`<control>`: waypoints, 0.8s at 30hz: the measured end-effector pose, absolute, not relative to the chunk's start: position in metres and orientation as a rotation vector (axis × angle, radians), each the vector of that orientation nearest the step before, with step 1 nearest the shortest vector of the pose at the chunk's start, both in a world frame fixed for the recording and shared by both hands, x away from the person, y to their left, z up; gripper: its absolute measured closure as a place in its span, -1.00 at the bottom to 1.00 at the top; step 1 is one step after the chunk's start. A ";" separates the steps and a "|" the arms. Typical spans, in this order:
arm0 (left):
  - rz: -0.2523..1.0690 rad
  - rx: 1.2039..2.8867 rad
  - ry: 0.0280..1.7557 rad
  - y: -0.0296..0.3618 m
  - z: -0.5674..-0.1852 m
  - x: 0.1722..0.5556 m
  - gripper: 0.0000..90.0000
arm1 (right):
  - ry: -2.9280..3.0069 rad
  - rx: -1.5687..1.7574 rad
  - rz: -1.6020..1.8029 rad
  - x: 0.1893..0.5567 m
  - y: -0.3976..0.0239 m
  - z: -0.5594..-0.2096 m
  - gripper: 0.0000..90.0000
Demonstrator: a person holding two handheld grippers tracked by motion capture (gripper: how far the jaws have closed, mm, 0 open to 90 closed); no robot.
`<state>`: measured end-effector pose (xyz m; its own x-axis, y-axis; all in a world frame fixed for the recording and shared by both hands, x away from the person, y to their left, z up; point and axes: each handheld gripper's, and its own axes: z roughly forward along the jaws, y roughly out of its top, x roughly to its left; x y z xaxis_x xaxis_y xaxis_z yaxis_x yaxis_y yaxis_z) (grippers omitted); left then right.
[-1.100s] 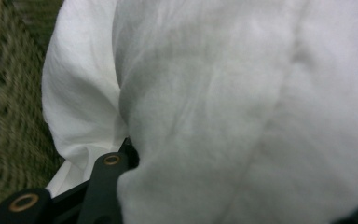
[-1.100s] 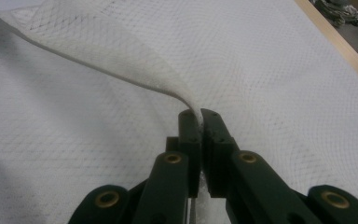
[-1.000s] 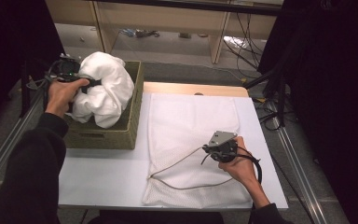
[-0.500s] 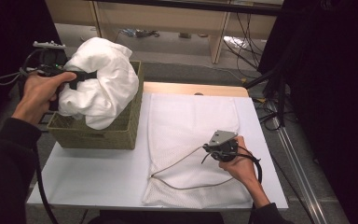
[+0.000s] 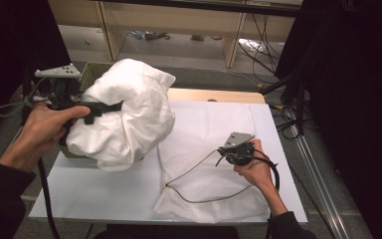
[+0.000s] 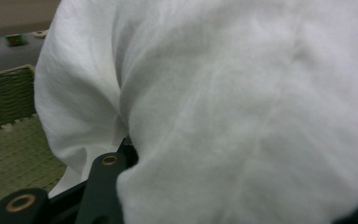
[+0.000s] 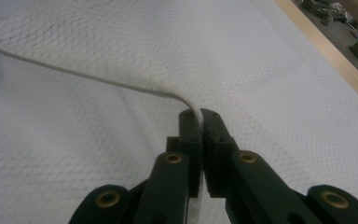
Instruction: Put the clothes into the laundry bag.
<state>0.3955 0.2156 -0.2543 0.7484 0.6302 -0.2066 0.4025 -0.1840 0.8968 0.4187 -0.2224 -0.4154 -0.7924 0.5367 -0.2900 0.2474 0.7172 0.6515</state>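
Observation:
A bulky white bundle of cloth (image 5: 124,117) hangs in the air over the table's left part, between a green woven basket (image 5: 92,72) and a white mesh bag. My left gripper (image 5: 102,107) is shut on the bundle, whose white folds (image 6: 242,116) crowd the left gripper view. The white mesh bag (image 5: 214,144) lies flat on the table with a grey zip edge (image 5: 189,172). My right gripper (image 5: 227,152) is shut on the bag's raised zip edge (image 7: 121,84), the two jaws pinching the mesh between their tips (image 7: 199,116).
The white table (image 5: 89,194) has a wooden strip (image 5: 214,94) along its far edge. The basket's green weave (image 6: 9,140) lies below the bundle. Wooden shelves with cables (image 5: 179,25) stand behind the table, and a metal rail (image 5: 323,179) runs along the right.
My left gripper has lifted the white bundle up out of the basket and carried it right, towards the mesh bag. The right hand has stayed where it was.

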 end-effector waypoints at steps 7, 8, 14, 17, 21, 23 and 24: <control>0.185 1.813 0.742 0.201 -0.266 0.374 0.16 | 2.453 0.632 0.847 0.424 -0.222 -0.413 0.97; 0.181 1.821 0.724 0.199 -0.267 0.371 0.16 | 2.455 0.637 0.844 0.426 -0.222 -0.414 0.97; 0.130 1.841 0.671 0.180 -0.281 0.354 0.16 | 2.446 0.658 0.849 0.431 -0.223 -0.414 0.97; 0.095 1.850 0.636 0.168 -0.289 0.345 0.16 | 2.443 0.657 0.848 0.432 -0.223 -0.412 0.97; 0.030 1.857 0.581 0.151 -0.298 0.334 0.15 | 2.435 0.662 0.866 0.434 -0.222 -0.410 0.97; -0.005 1.868 0.533 0.142 -0.305 0.331 0.15 | 2.431 0.672 0.876 0.434 -0.223 -0.408 0.97; -0.026 1.878 0.506 0.138 -0.311 0.331 0.15 | 2.427 0.657 0.882 0.435 -0.223 -0.406 0.97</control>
<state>0.3307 0.1375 -0.3112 0.9074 0.3306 -0.2596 0.3553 -0.2732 0.8939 0.4352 -0.2232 -0.4065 -0.7738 0.5759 -0.2638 0.2721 0.6783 0.6826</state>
